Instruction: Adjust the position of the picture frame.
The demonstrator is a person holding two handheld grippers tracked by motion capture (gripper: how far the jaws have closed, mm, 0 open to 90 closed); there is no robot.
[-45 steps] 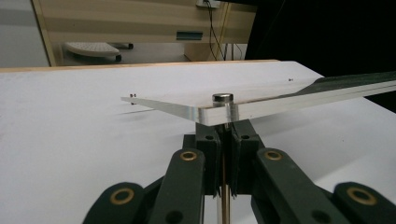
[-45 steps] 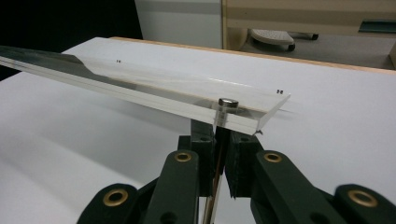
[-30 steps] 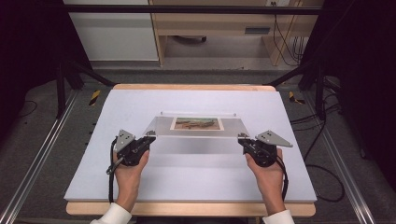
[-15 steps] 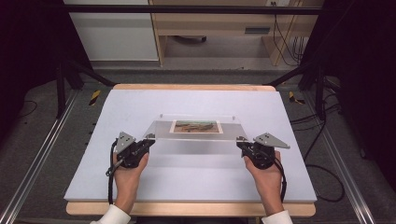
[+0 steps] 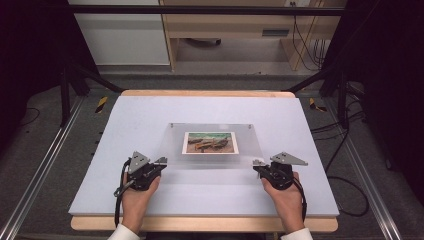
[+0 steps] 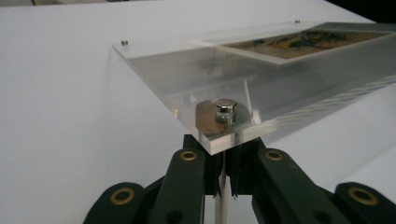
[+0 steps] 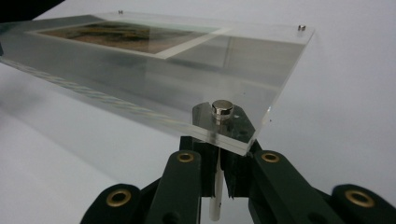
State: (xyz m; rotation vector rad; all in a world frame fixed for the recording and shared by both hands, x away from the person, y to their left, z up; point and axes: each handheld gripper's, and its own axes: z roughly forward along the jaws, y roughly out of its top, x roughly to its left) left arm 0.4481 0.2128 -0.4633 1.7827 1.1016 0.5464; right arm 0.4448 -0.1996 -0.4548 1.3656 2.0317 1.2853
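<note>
Left hand [image 5: 134, 197]: at the near edge of the table, nearer than the clear frame, wrapped round the left gripper.
Right hand [image 5: 286, 197]: also at the near edge, nearer than the clear frame, wrapped round the right gripper.
Left gripper [image 5: 159, 162]: at the frame's near left corner; claw squeezed narrow, pinching the thin post [image 6: 223, 186] that hangs under that corner.
Right gripper [image 5: 257, 163]: at the frame's near right corner; claw squeezed narrow, pinching the thin post [image 7: 215, 186] under that corner.
Clear frame [image 5: 210, 160]: flat see-through plate in the middle of the table, held by its two near corners, one in each claw; cannot tell if the far edge rests on the sheet.
Near bolts: one shiny round cap [image 6: 225, 110] on top of the near left corner, one shiny round cap [image 7: 222, 110] on top of the near right corner.
Picture [image 5: 210, 142]: small painted scene with a pale border, inside the frame, at its middle.
Far bolts: two tiny caps at the frame's far corners [image 5: 171, 125], [image 5: 250, 126].
White sheet [image 5: 210, 107]: under the frame, spreading out past it on all sides.
Wooden desk [image 5: 230, 30]: well beyond the frame, past the table's far edge.
</note>
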